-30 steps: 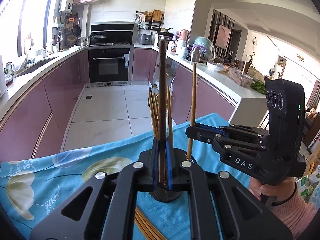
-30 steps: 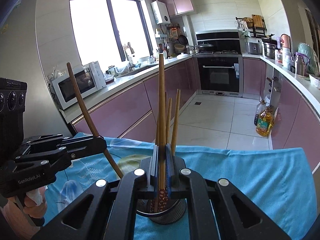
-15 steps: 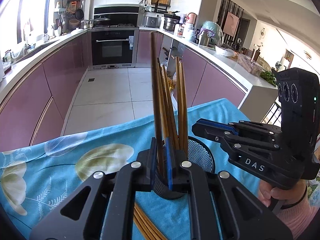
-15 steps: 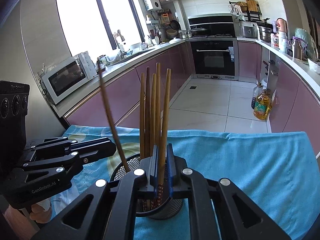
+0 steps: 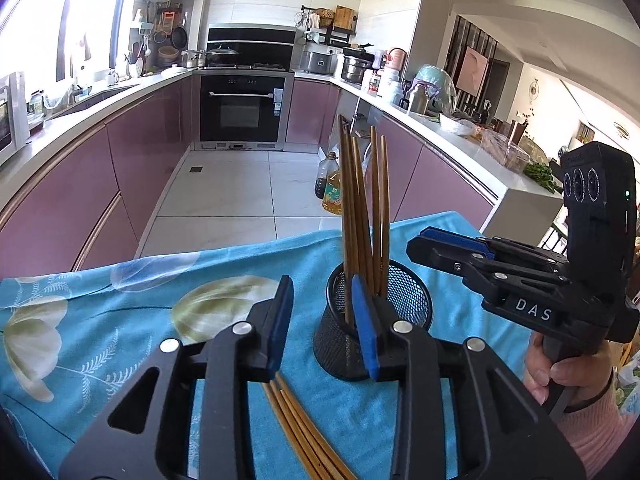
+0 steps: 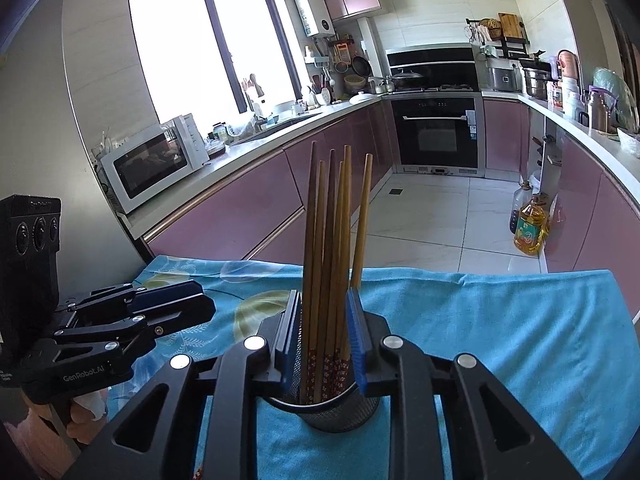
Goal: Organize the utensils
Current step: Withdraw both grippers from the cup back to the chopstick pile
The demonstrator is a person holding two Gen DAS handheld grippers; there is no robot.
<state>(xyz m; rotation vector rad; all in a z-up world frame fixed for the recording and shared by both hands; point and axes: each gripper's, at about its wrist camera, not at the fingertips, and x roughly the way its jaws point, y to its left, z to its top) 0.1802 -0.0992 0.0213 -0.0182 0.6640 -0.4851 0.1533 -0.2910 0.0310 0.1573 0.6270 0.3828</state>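
Note:
A black mesh cup [image 5: 378,308] stands on the blue cloth and holds several wooden chopsticks [image 5: 362,216] upright. It also shows in the right wrist view [image 6: 324,404] with the chopsticks [image 6: 332,256]. My left gripper [image 5: 322,324] is open and empty, just left of and in front of the cup. Several more chopsticks [image 5: 304,432] lie flat on the cloth below it. My right gripper [image 6: 324,336] is open, its jaws standing either side of the chopsticks in the cup without pinching them.
The blue flowered cloth [image 5: 100,320] covers the table, whose far edge drops to the kitchen floor. An oil bottle [image 6: 530,224] stands on the floor. Purple cabinets line both sides, with an oven at the far end.
Both grippers have opened. The chopstick each one held now stands in the cup with the others. Both grippers have pulled back slightly.

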